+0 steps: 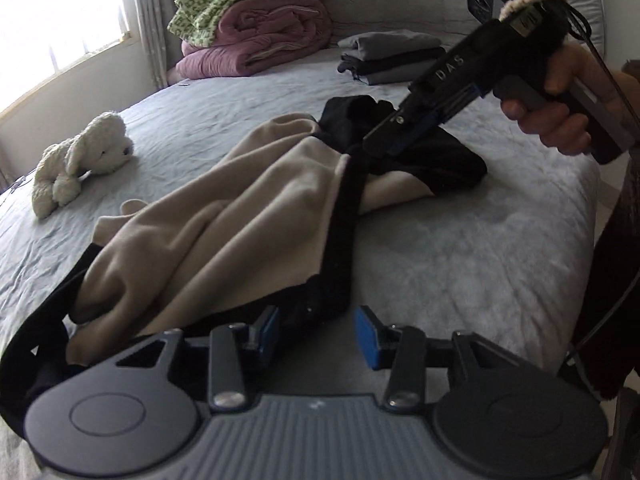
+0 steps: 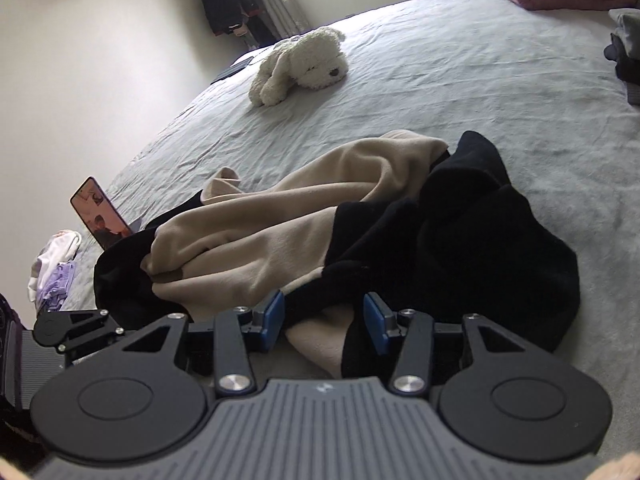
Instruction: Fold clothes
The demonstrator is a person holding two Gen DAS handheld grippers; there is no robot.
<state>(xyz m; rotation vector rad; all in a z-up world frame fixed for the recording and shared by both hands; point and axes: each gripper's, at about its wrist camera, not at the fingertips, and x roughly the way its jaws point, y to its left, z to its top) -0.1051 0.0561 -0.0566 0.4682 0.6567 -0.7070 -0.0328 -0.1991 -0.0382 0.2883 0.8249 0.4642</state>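
Note:
A beige and black garment (image 1: 224,224) lies crumpled on the grey bed (image 1: 460,248). Its black edge band (image 1: 348,216) runs from my left gripper up to the right one. My left gripper (image 1: 316,328) is open, and the band's near end lies at its blue pads (image 1: 366,330). A hand (image 1: 560,120) holds my right gripper (image 1: 378,144), whose tip rests on the garment's black part. In the right wrist view the right gripper (image 2: 325,318) is open, with black and beige folds of the garment (image 2: 460,248) between its pads (image 2: 276,314).
A white plush dog (image 2: 300,68) lies further back on the bed. Folded dark clothes (image 1: 392,58) and a pink quilt under green cloth (image 1: 260,36) sit by the headboard. A propped phone (image 2: 100,216) and a small pile of pale laundry (image 2: 56,272) are at the bed's left edge.

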